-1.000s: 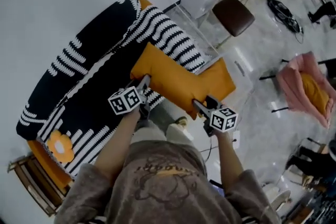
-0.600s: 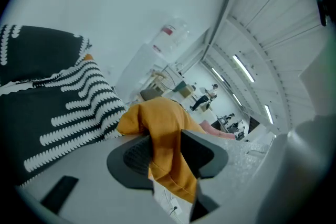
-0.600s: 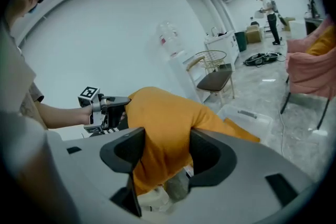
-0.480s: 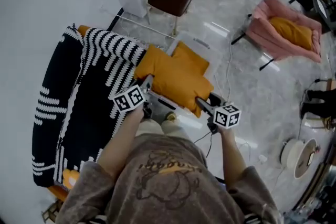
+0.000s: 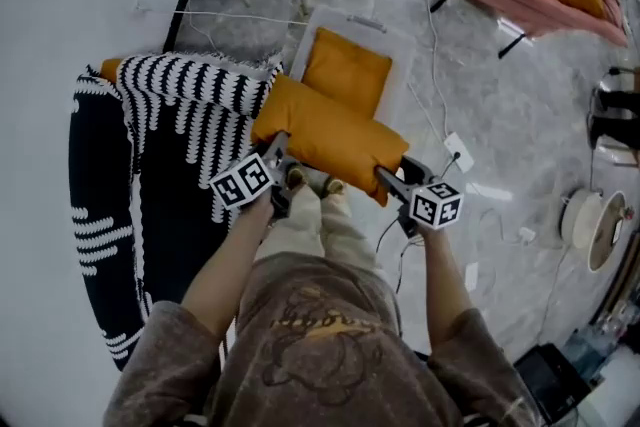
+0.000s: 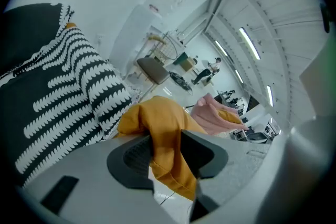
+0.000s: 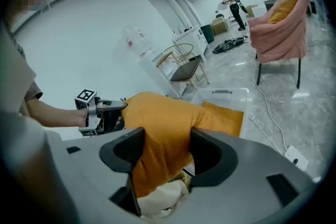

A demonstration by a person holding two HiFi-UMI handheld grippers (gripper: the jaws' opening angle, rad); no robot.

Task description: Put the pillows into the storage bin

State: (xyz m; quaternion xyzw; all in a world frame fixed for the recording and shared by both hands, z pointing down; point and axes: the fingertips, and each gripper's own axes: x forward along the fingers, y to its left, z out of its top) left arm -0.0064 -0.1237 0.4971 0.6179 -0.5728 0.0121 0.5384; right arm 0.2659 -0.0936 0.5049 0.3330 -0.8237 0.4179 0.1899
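Head view: left gripper (image 5: pixel 278 148) and right gripper (image 5: pixel 391 178) pinch one plump orange pillow (image 5: pixel 330 133).

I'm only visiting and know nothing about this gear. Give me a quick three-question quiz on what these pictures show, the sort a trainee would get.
1. True or false: the left hand-held gripper and the right hand-held gripper both grip the same orange pillow.
2. What already lies in the clear storage bin? A) a striped blanket B) a second orange pillow C) a coil of cable
3. Fill in: the striped cover at the person's left is black and ____.
Key: 1 true; 2 B; 3 white.
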